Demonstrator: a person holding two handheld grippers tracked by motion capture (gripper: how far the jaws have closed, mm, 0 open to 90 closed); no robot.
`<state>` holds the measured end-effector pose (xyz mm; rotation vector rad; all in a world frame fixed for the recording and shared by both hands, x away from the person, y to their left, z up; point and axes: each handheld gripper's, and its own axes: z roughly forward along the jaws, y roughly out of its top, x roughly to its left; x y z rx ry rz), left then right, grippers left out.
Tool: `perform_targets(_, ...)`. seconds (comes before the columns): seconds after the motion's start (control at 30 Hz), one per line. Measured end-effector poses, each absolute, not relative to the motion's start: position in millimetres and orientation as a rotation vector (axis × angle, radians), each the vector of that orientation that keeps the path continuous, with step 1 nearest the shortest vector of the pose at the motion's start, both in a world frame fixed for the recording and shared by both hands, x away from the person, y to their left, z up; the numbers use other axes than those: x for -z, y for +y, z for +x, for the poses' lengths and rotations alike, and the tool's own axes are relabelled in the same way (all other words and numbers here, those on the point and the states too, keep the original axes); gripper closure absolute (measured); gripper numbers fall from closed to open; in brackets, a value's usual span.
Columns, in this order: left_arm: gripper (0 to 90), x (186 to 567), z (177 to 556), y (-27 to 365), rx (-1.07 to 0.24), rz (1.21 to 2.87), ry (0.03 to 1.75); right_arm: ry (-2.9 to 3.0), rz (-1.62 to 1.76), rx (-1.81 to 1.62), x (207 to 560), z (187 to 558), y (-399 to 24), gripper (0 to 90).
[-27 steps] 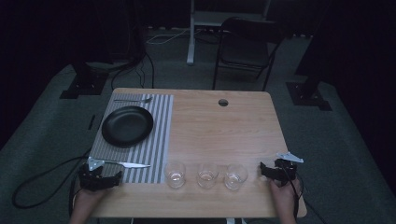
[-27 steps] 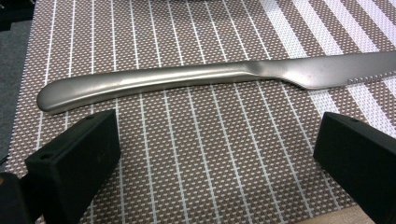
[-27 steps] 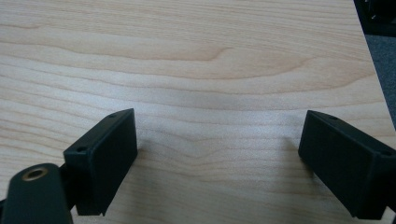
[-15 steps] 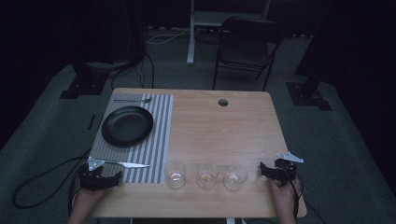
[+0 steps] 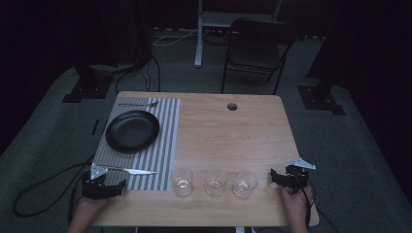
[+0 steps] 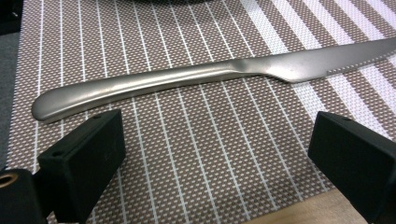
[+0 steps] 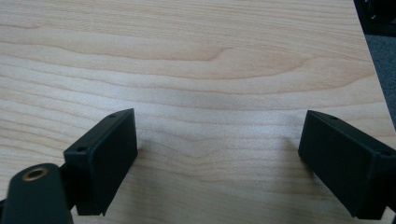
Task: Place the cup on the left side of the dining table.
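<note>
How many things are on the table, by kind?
Glasses: 3, in a row along the near edge
Plate: 1, black
Knife: 1
Fork or spoon: 1, too small to tell which, beyond the plate
Placemat: 1, striped
Total: 7

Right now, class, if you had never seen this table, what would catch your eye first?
Probably the black plate on the striped placemat at the table's far left, and three empty glasses in a row along the near edge. A knife lies on the placemat just beyond the open left hand-held gripper.
</note>
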<state>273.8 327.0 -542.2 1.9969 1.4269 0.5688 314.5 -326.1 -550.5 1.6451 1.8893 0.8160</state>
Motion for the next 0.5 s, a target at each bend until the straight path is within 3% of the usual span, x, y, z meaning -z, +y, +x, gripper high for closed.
perform_targets(0.5, 4.5, 537.4, 266.4, 310.7, -0.506, 2.049, 1.292, 1.889, 1.645, -0.816, 550.6, 314.5, -326.1, 11.2)
